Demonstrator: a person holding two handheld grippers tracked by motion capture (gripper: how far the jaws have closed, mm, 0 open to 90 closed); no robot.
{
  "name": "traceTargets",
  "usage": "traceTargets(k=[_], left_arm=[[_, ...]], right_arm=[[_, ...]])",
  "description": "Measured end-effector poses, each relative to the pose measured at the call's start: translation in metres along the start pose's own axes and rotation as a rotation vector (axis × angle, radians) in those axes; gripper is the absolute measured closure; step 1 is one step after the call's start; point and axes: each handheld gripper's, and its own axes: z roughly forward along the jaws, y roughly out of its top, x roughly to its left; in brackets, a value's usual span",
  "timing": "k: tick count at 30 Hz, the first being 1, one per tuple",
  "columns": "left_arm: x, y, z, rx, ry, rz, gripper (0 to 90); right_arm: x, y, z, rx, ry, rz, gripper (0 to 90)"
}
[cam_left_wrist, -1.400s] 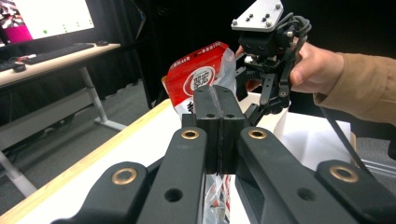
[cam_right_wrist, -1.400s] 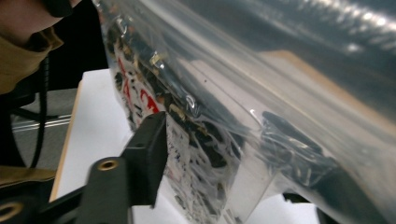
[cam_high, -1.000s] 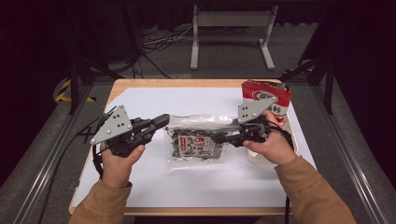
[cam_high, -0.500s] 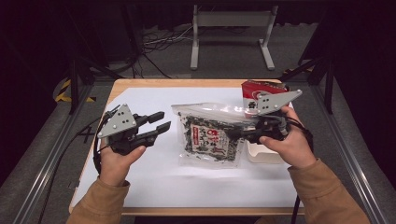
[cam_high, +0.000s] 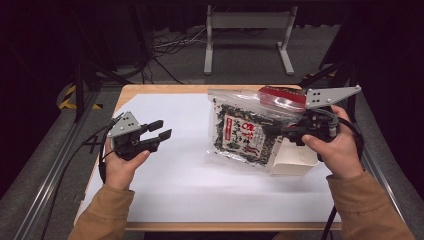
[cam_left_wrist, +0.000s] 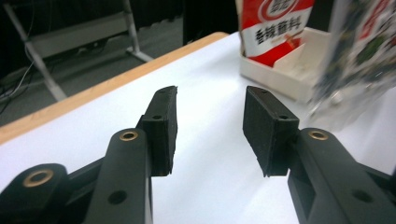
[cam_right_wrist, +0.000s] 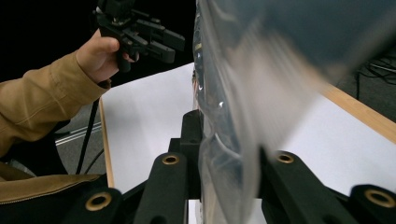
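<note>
A clear zip bag (cam_high: 245, 135) with a dark seaweed packet inside hangs tilted over the right half of the table. My right gripper (cam_high: 274, 131) is shut on its right edge. In the right gripper view the bag's film (cam_right_wrist: 252, 70) runs up from between the closed jaws of that gripper (cam_right_wrist: 224, 135). My left gripper (cam_high: 164, 129) sits at the table's left, well apart from the bag. Its jaws have just been opening, and the left gripper (cam_left_wrist: 210, 100) has nothing between its pads. The bag (cam_left_wrist: 355, 56) shows blurred at the right of the left gripper view.
A white tray (cam_high: 295, 160) stands at the table's right edge behind the bag, with a red packet (cam_high: 282, 95) upright in it; the tray (cam_left_wrist: 289, 74) and red packet (cam_left_wrist: 273, 28) lie ahead of the left gripper. White paper (cam_high: 190, 180) covers the table.
The left gripper let go of the bag's left edge, opened and drew back to the left. The right gripper lifted the bag up and to the right.
</note>
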Motion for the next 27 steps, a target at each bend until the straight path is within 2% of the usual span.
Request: traceTargets(k=[4,8,13,18,19,21,22,27], left_arm=[[0.007,-0.009,0.006,0.022,0.029,-0.006,53.0],[0.011,-0.015,0.008,0.033,0.031,-0.001,51.1],[0.018,-0.026,0.013,0.057,0.036,-0.009,49.8],[0.023,-0.035,0.016,0.070,0.024,-0.028,49.3],[0.024,-0.036,0.016,0.066,0.014,-0.024,49.0],[0.024,-0.039,0.016,0.060,-0.012,-0.043,46.4],[0.025,-0.040,0.017,0.059,-0.014,-0.028,44.9],[0.027,-0.044,0.019,0.077,0.000,-0.024,42.6]], right_arm=[[-0.002,0.001,-0.011,-0.017,-0.020,0.011,76.0],[-0.003,0.003,-0.020,-0.037,-0.033,0.022,76.0],[-0.006,0.005,-0.036,-0.055,-0.097,0.025,76.1],[-0.011,0.002,-0.047,-0.056,-0.138,0.040,76.1],[-0.012,0.001,-0.048,-0.059,-0.143,0.042,76.1],[-0.013,0.001,-0.053,-0.069,-0.154,0.043,76.1],[-0.014,0.000,-0.055,-0.070,-0.162,0.042,76.1],[-0.019,-0.001,-0.064,-0.075,-0.209,0.045,76.1]])
